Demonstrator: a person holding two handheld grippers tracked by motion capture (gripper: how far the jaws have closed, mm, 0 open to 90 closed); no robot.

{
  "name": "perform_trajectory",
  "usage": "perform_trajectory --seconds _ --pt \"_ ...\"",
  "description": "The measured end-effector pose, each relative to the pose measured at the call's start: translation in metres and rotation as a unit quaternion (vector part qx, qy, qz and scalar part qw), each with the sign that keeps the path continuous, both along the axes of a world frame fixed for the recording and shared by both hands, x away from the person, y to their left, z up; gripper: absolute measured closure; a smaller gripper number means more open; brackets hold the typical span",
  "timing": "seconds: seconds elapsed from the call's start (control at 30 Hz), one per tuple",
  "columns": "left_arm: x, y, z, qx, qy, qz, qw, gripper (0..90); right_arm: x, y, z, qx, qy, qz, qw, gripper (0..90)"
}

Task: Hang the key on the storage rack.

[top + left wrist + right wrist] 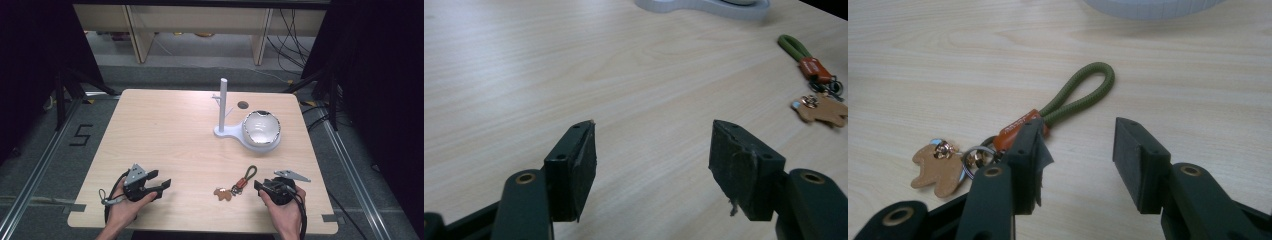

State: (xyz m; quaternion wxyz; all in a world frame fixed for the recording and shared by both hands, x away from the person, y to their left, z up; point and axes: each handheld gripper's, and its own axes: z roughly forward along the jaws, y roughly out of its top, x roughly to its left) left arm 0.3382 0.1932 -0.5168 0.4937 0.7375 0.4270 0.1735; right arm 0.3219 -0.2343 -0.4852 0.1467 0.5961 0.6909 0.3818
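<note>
1. Even overhead light brightens the table (165,135); the surroundings fall dark.
2. Glare whitens the bowl (261,127).
3. Soft shadows lie beneath the fingers (574,170).
4. Beyond the fingers, the table's far surface blurs slightly.

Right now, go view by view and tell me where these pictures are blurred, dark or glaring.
High view: the edges fall to black, the table is evenly lit, and glare washes out the inside of the bowl. Left gripper view: the keychain and the white stand base go soft with distance. Right gripper view: the green loop is sharp, with a soft shadow beside it.
</note>
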Motion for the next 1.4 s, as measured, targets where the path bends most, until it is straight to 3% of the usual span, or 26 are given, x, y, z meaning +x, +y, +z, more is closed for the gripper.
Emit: perform_trajectory --seconds 0.1,0.17,0.23,0.33,0.43,0.5,0.53,0.6,0.63,0.67,0.7,0.77,0.8,0.83,0.87,0.9,0.97,1.0,1.07,1.1,1.17,1.2,1.27,1.4 --pt "-0.002 0.002 -0.002 -0.003 -0.019 0.011 0.9998 34.9 0.005 0.004 0.002 -0.002 0.034 -0.016 0.9993 56.5" --pt "-0.003 0.003 -0.003 0.009 -0.032 0.019 0.9993 34.9 0.008 0.005 0.002 0.009 0.039 -0.015 0.9991 56.5" --pt "-0.003 0.003 -0.005 0.008 -0.042 0.018 0.9989 34.8 0.011 0.007 0.000 0.012 0.055 -0.021 0.9982 56.5" --pt "-0.004 0.003 -0.005 0.008 -0.048 0.017 0.9987 34.8 0.014 0.012 0.002 0.019 0.092 -0.029 0.9952 56.2" --pt "-0.004 0.004 -0.006 0.006 -0.058 0.016 0.9982 34.9 0.021 0.018 0.005 0.012 0.100 -0.031 0.9944 55.5" --pt "-0.005 0.005 -0.005 0.007 -0.054 0.020 0.9983 35.0 0.026 0.023 0.008 0.008 0.122 -0.034 0.9920 54.2" --pt "-0.005 0.005 -0.005 0.006 -0.054 0.020 0.9984 35.0 0.030 0.023 0.009 0.026 0.132 -0.012 0.9909 53.3" --pt "-0.005 0.006 -0.005 0.006 -0.053 0.021 0.9984 35.0 0.034 0.025 0.008 0.013 0.134 -0.013 0.9908 52.3" --pt "-0.005 0.006 -0.005 0.006 -0.053 0.020 0.9984 35.0 0.036 0.030 0.010 -0.010 0.148 -0.039 0.9882 51.8" --pt "-0.005 0.006 -0.005 0.006 -0.053 0.020 0.9984 35.0 0.040 0.031 0.009 -0.017 0.148 -0.029 0.9884 51.6" --pt "-0.004 0.005 -0.005 0.008 -0.052 0.019 0.9984 35.0 0.041 0.035 0.011 -0.005 0.174 -0.041 0.9838 51.6" --pt "-0.004 0.005 -0.006 0.001 -0.054 0.019 0.9983 35.1 0.044 0.035 0.008 0.016 0.182 -0.026 0.9829 51.1" --pt "-0.004 0.005 -0.006 0.005 -0.054 0.018 0.9983 35.1 0.046 0.038 0.007 0.004 0.185 -0.044 0.9817 51.0" --pt "-0.004 0.005 -0.006 0.003 -0.055 0.018 0.9983 35.2 0.046 0.043 0.008 0.015 0.206 -0.066 0.9763 50.8" --pt "-0.005 0.005 -0.005 0.010 -0.052 0.020 0.9984 35.1 0.048 0.041 0.004 -0.002 0.192 -0.051 0.9800 50.2" --pt "-0.004 0.005 -0.005 0.007 -0.054 0.018 0.9983 35.2 0.049 0.043 0.004 -0.001 0.204 -0.055 0.9773 50.1" --pt "-0.005 0.004 -0.006 0.007 -0.055 0.017 0.9983 35.2 0.052 0.044 0.002 -0.003 0.201 -0.054 0.9781 50.0" --pt "-0.005 0.004 -0.006 0.008 -0.056 0.016 0.9983 35.2 0.052 0.046 0.003 -0.004 0.208 -0.062 0.9760 49.4" --pt "-0.005 0.004 -0.006 0.008 -0.056 0.016 0.9983 35.3 0.054 0.047 0.003 0.004 0.212 -0.050 0.9761 48.6" --pt "-0.005 0.004 -0.006 0.008 -0.056 0.016 0.9983 35.3 0.055 0.050 0.004 0.001 0.222 -0.053 0.9736 48.1" --pt "-0.005 0.004 -0.006 0.008 -0.056 0.016 0.9983 35.4 0.057 0.049 0.004 -0.012 0.216 -0.043 0.9754 47.7" --pt "-0.005 0.004 -0.006 0.008 -0.056 0.016 0.9983 35.4 0.058 0.051 0.004 -0.007 0.224 -0.049 0.9734 47.4" --pt "-0.004 0.004 -0.006 0.009 -0.056 0.016 0.9983 35.3 0.060 0.055 0.005 -0.007 0.226 -0.058 0.9723 47.1" --pt "-0.004 0.004 -0.005 0.010 -0.055 0.015 0.9983 35.4 0.061 0.061 0.007 -0.034 0.232 -0.062 0.9702 46.8"
